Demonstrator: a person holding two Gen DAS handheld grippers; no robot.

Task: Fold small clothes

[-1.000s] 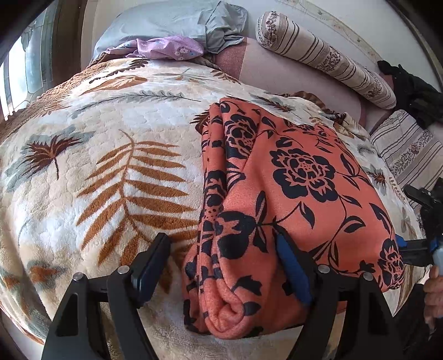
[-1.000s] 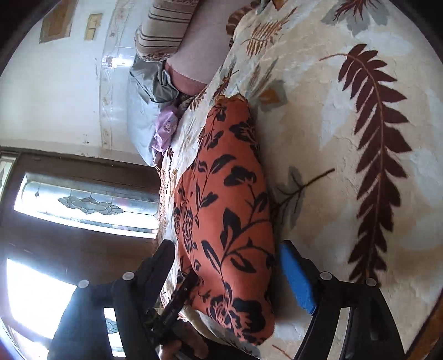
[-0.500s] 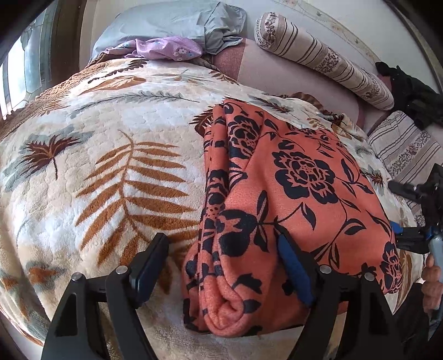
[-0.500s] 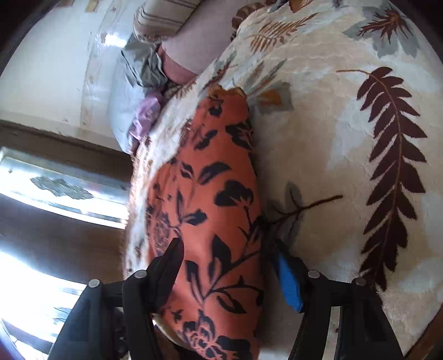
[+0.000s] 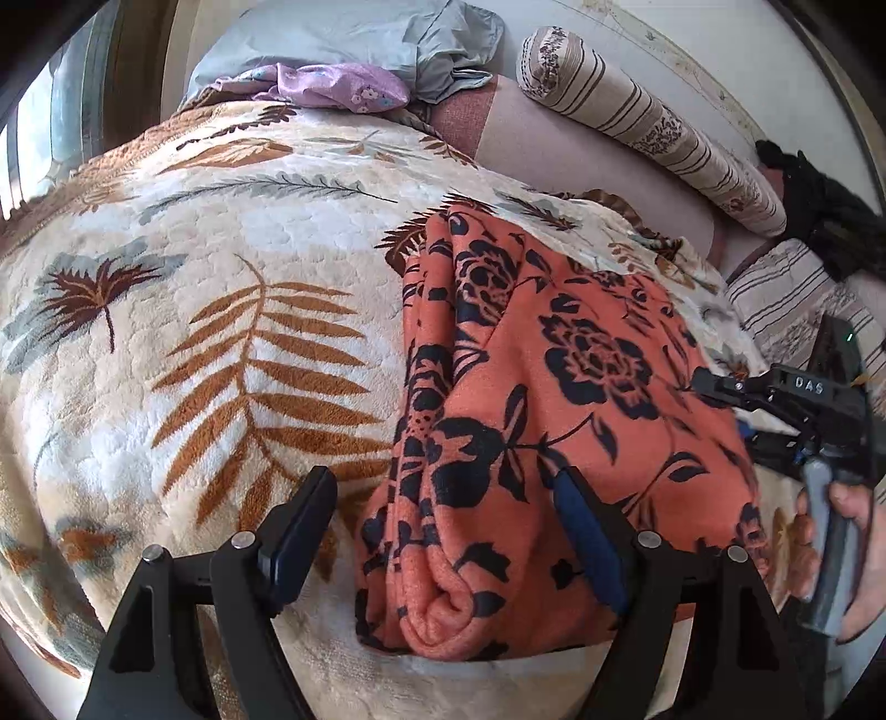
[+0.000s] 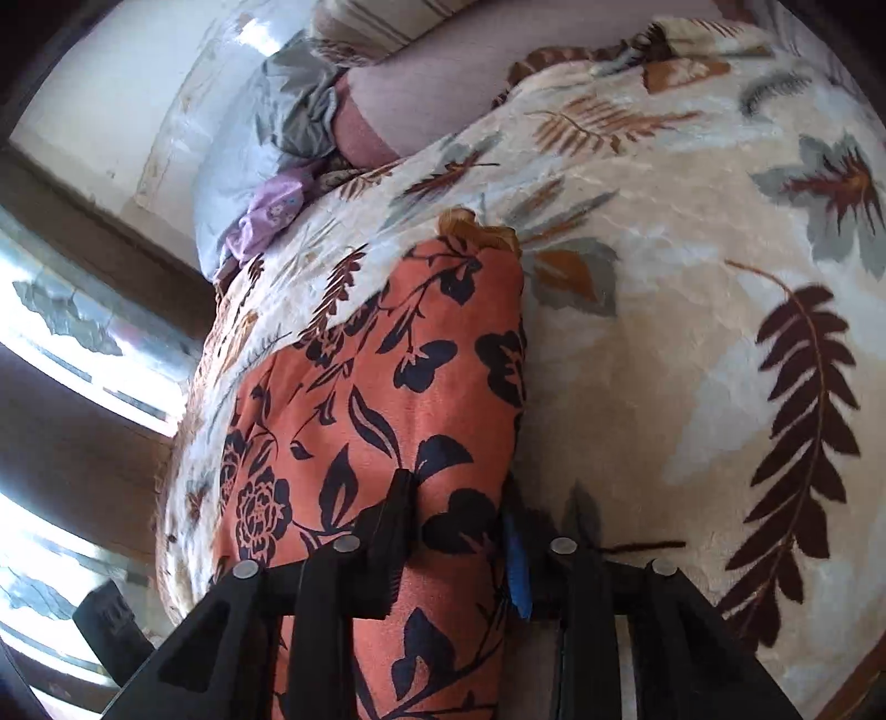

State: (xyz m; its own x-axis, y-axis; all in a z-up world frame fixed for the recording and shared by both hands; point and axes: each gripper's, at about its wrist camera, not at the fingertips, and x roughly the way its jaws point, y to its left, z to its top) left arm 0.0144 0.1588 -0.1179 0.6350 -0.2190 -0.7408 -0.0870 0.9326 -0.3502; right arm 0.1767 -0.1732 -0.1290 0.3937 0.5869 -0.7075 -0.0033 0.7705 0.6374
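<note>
The left gripper [image 5: 443, 531] has its fingers spread wide over the near end of the folded garment [image 5: 531, 421]: the blue-padded right finger rests on the cloth and the left finger stands over the blanket [image 5: 221, 332] just beside the garment's rolled edge. The right gripper [image 6: 457, 548] has its fingers drawn in on a fold at the garment's [image 6: 376, 421] near end, pinching the cloth between the black pad and the blue pad. The garment is orange knit printed with black roses and leaves, folded into a long thick slab whose long axis runs away from both sets of fingers toward the head of the bed; its layered edges show as a soft roll at the left gripper's end. It lies on a plush cream blanket with brown and grey leaf patterns. Beyond its far end sit a crumpled lilac cloth [image 5: 338, 88], a grey pillow [image 5: 354, 33] and a striped bolster [image 5: 653, 127].
</note>
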